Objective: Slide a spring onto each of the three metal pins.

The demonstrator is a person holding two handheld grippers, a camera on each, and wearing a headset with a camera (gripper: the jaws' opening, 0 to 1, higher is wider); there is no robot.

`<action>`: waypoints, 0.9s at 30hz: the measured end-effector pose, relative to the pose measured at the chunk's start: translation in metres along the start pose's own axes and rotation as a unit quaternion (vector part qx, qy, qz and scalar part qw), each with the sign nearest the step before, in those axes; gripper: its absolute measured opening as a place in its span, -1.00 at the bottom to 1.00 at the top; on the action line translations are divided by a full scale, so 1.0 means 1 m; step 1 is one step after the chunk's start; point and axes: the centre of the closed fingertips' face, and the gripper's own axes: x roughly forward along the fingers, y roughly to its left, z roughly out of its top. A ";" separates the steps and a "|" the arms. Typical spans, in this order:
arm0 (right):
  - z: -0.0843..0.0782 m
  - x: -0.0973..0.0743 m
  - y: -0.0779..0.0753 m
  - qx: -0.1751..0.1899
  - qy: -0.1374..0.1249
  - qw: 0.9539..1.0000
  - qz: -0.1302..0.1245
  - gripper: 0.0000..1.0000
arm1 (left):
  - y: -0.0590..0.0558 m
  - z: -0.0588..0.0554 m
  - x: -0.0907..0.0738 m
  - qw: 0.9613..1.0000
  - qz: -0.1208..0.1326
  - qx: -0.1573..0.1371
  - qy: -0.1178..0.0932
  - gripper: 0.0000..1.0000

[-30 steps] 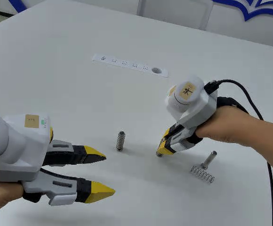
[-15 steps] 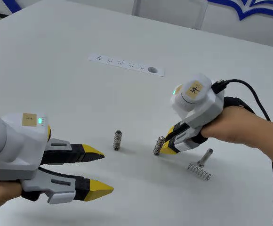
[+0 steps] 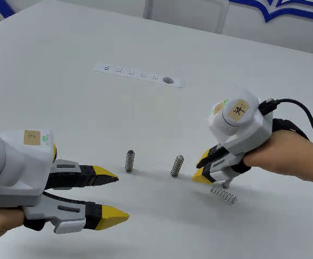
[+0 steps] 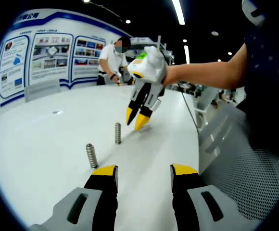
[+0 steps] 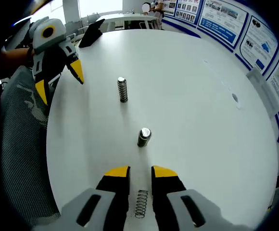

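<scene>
The right gripper [image 3: 202, 171] tilts down to the table [image 3: 65, 97], jaws slightly apart over the loose spring [image 3: 223, 194], a loaded pin [image 3: 177, 165] just beside its tips, a second loaded pin [image 3: 129, 161] beyond, while the left gripper [image 3: 122, 197] hovers level, jaws wide apart.

Looks like a company showroom or exhibition hall set up as a lab workspace, not a home. Shown by blue-trimmed display boards [image 4: 48, 53] along the wall, packed with text and pictures, and by more such posters [image 5: 221, 24] in the right gripper view. Also by a big white table [image 3: 54, 59] with a white power strip [image 3: 137, 75] on its top, long ceiling strip lights [image 4: 178, 10], a grey mesh office chair [image 5: 19, 144], further tables [image 5: 120, 19] behind, and a person [image 4: 111, 60] standing in the background.
</scene>
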 end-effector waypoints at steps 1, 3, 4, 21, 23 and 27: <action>-0.002 -0.001 0.001 0.002 0.000 1.000 0.000 -0.63 | 0.000 0.000 0.000 1.000 0.000 0.000 0.000 -0.11; -0.007 -0.003 0.002 0.007 -0.001 1.000 -0.002 -0.63 | 0.000 0.001 0.001 1.000 -0.001 0.001 -0.001 -0.11; -0.009 -0.004 0.004 0.010 -0.003 1.000 -0.003 -0.63 | 0.000 0.001 0.001 1.000 -0.002 0.001 0.000 -0.11; -0.053 -0.020 0.010 0.050 0.002 0.999 -0.020 -0.63 | -0.003 0.001 0.004 1.000 -0.007 0.004 0.005 -0.13; -0.060 -0.020 0.009 0.054 0.007 0.998 -0.023 -0.63 | -0.003 0.000 0.004 1.000 -0.007 0.004 0.005 -0.13; -0.071 -0.022 0.006 0.064 0.014 0.997 -0.027 -0.63 | -0.004 0.001 0.005 1.000 -0.010 0.004 0.006 -0.13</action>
